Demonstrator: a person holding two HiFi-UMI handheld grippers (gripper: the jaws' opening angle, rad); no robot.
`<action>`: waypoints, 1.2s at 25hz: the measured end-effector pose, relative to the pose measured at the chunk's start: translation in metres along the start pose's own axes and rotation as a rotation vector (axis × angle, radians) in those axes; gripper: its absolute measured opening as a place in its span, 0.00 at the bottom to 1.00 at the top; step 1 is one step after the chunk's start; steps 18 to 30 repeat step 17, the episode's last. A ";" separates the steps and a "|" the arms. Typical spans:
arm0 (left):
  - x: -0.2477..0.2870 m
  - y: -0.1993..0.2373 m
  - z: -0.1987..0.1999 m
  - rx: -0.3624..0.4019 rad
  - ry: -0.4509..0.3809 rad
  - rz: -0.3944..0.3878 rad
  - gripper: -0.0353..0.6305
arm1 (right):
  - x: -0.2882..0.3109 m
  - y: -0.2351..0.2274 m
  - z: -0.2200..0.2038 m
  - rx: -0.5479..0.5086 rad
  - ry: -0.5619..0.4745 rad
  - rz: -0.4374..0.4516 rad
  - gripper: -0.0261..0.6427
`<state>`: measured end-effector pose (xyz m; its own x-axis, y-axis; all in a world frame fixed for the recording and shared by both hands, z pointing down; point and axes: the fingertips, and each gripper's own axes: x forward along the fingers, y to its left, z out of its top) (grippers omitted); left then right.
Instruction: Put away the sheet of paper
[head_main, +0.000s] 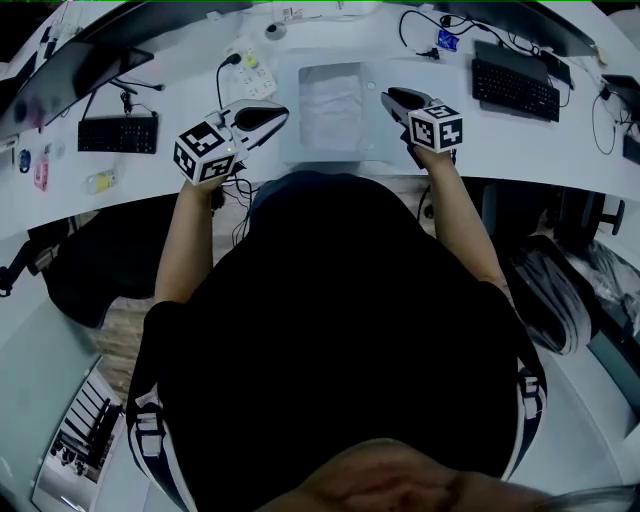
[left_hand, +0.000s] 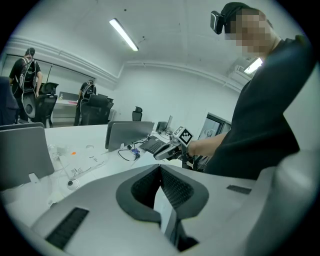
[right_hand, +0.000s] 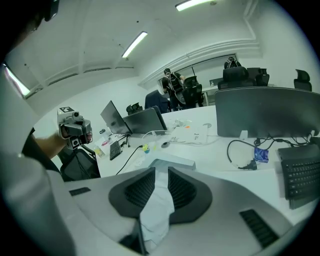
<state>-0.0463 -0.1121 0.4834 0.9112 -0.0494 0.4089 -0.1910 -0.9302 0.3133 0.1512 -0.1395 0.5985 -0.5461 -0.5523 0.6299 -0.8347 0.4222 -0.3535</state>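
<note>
White curved desk (head_main: 170, 90) held a keyboard (head_main: 118, 133) at each side. Centrally, the crumpled sheet of paper (head_main: 332, 105) sat over a grey translucent sleeve (head_main: 385, 140). The right hand-held gripper (head_main: 387, 98) was clamped on the paper's edge. The left hand-held gripper (head_main: 281, 113) was clenched on a thin white flap (left_hand: 167, 215).

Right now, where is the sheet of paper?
Head view: the sheet of paper is at the middle of the white desk, between the left gripper and the right gripper; each gripper view shows its jaws closed on the paper.
</note>
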 end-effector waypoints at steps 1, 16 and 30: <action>-0.001 -0.002 0.000 0.000 -0.001 0.002 0.09 | -0.002 0.003 0.001 -0.004 -0.005 0.003 0.18; -0.003 -0.036 -0.005 0.006 -0.017 0.017 0.09 | -0.038 0.037 0.009 -0.055 -0.103 0.057 0.13; -0.003 -0.038 -0.005 0.006 -0.018 0.018 0.09 | -0.041 0.039 0.009 -0.057 -0.108 0.059 0.13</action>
